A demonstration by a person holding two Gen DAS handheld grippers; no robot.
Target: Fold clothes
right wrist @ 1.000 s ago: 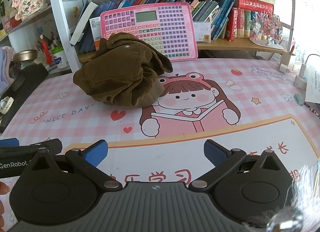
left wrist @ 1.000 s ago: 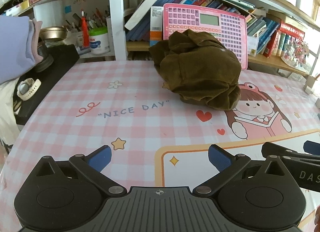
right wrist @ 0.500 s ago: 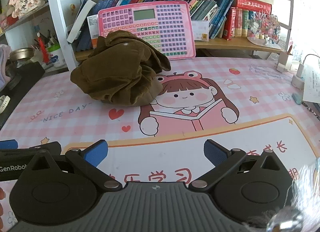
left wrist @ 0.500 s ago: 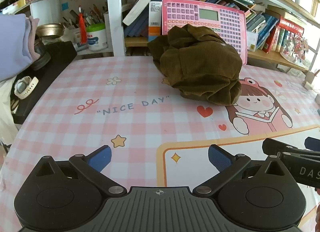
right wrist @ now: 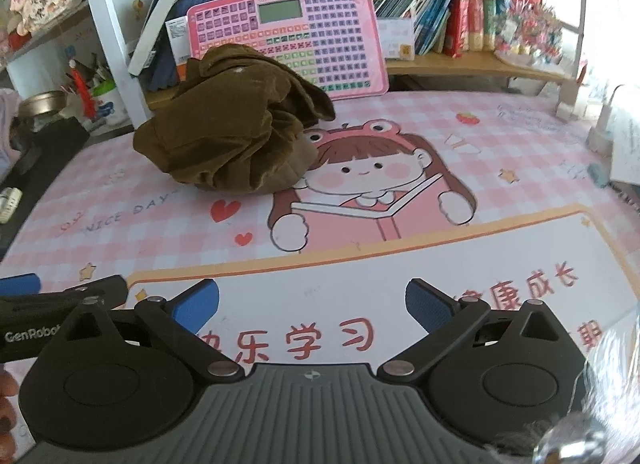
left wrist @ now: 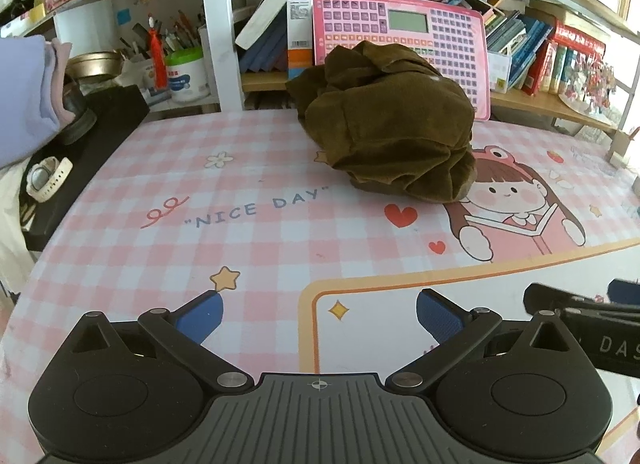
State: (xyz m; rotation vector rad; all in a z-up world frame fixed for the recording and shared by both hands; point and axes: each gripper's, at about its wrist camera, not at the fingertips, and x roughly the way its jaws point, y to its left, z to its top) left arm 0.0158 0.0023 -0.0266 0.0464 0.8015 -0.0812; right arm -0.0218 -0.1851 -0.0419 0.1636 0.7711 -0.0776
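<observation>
Left tool and right tool spread, brown garment crumpled well ahead

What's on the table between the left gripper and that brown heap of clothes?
Nothing solid: in the left wrist view only the printed mat with its "NICE DAY" lettering lies between the open left gripper and the brown clothes.

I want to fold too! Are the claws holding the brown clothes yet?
No. The left claw and right claw are open and empty; the brown clothes lie bunched, untouched.
</observation>
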